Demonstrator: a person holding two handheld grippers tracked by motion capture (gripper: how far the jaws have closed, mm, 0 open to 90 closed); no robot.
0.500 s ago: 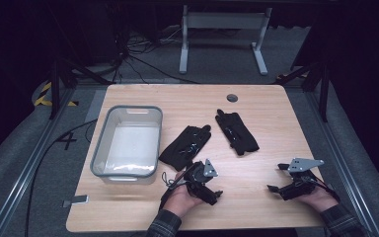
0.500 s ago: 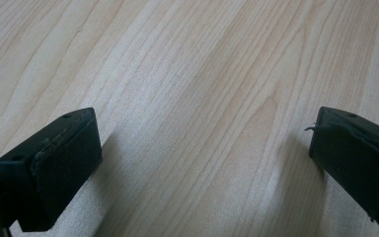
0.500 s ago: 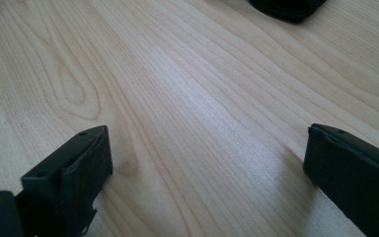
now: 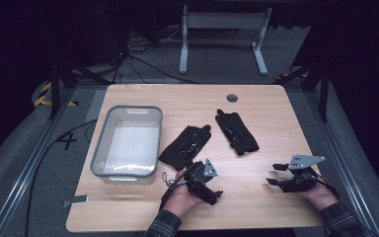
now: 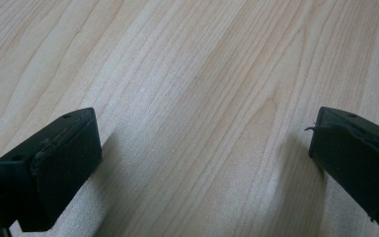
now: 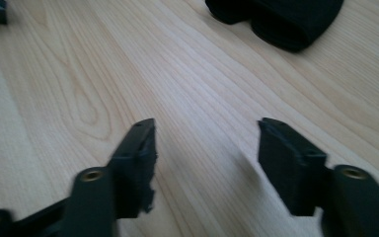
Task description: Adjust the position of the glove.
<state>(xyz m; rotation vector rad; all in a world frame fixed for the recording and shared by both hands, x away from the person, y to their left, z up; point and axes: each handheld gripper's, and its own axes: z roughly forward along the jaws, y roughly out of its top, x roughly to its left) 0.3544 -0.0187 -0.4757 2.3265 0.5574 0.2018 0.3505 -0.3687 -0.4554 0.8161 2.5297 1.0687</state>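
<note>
Nearest the person, the left tool rests low over the table at about 6 o'clock, its jaws spread wide with bare wood between them. The right tool sits at about 4 o'clock, jaws parted and released, nothing between them. Just beyond the left tool, at the table's centre, lies a black glove, its near cuff just beside the hand. A second black glove lies at 1 o'clock from it, apart. At 9 o'clock stands a clear plastic bin.
</note>
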